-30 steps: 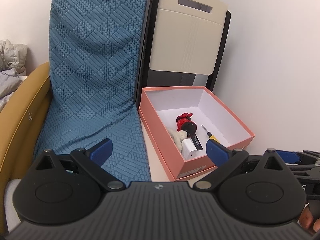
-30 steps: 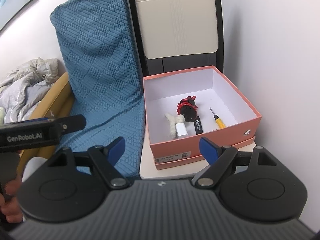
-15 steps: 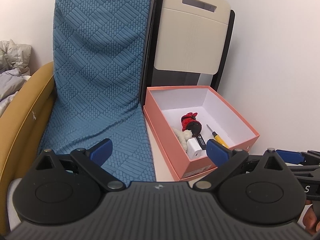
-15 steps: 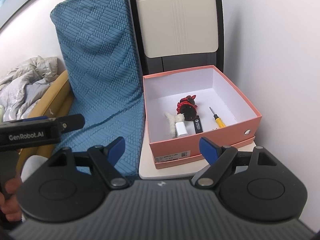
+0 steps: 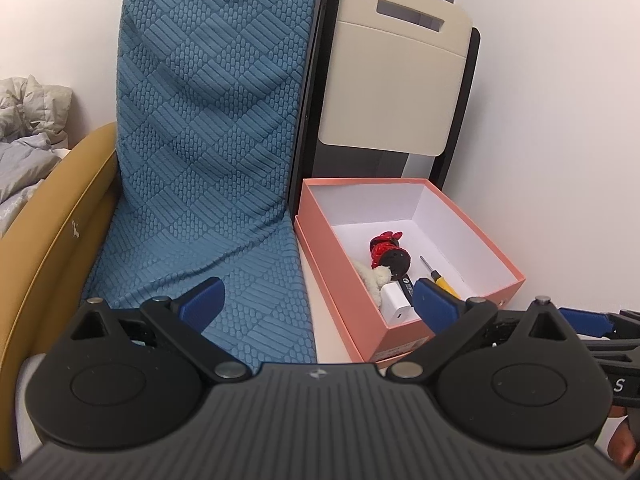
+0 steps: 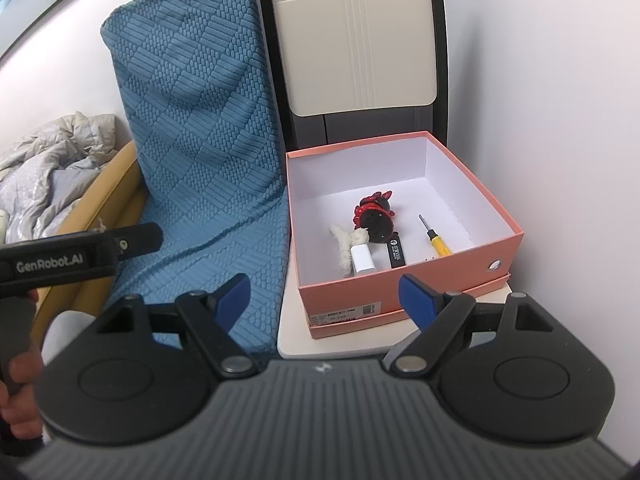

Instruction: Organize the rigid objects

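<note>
Currently, both claws are held with their blue fingers spread wide apart and nothing between them. The left claw (image 5: 316,300) is seen at the bottom of its own view, over the blue quilted cushion (image 5: 208,152) and the near corner of the pink box (image 5: 404,332). The right claw (image 6: 324,294) is seen low in the centre of its view, in front of the same box (image 6: 400,284).

The box is shown open in the right half of both frames, resting on what appears to be its lid on a pale desk (image 6: 304,340). Inside it, a red-and-black toy (image 6: 374,218), a fluffy cream piece (image 6: 346,240), a white charger (image 6: 363,261), a black stick (image 6: 396,254) and a yellow-handled screwdriver (image 6: 436,240) are gathered on the white floor, the first four touching or just beside one another, the screwdriver apart to their right.

A beige folding chair (image 6: 356,48) is seen upright behind the box, at the top of the frame
</note>
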Motion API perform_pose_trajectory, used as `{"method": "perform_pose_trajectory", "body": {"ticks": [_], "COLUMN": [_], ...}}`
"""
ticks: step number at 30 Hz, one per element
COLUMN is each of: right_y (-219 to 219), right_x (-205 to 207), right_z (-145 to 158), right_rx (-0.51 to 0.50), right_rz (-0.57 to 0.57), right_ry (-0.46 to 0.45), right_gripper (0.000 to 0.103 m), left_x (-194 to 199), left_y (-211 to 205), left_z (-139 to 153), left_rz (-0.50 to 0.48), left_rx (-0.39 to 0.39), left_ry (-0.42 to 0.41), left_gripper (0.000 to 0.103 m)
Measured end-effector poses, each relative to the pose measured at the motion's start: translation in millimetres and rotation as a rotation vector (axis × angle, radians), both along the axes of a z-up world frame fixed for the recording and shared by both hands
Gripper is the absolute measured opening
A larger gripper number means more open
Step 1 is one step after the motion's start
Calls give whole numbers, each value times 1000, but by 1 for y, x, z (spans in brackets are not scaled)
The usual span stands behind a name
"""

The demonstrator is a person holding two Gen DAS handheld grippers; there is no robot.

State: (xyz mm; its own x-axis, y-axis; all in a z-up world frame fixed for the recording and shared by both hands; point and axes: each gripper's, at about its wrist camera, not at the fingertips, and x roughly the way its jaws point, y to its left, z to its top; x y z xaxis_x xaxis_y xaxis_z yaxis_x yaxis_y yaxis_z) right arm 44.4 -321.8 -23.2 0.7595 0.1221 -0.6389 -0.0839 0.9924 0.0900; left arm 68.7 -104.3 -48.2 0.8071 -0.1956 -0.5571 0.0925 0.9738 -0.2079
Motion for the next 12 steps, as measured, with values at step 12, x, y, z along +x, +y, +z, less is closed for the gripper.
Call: {"method": "perform_pose_trajectory", "body": {"ticks": [12], "right_y": [0], "right_x": [0], "right_z": [1], "right_rx": [-1], "right_rz": [0], "right_ry": [-2], "right_gripper": [83], "left_x": [1], "left_y": [0], "left_z": [0], "left_rz": [-5], "left_rx": [1], "left_ry": [5], "left_gripper": [102]}}
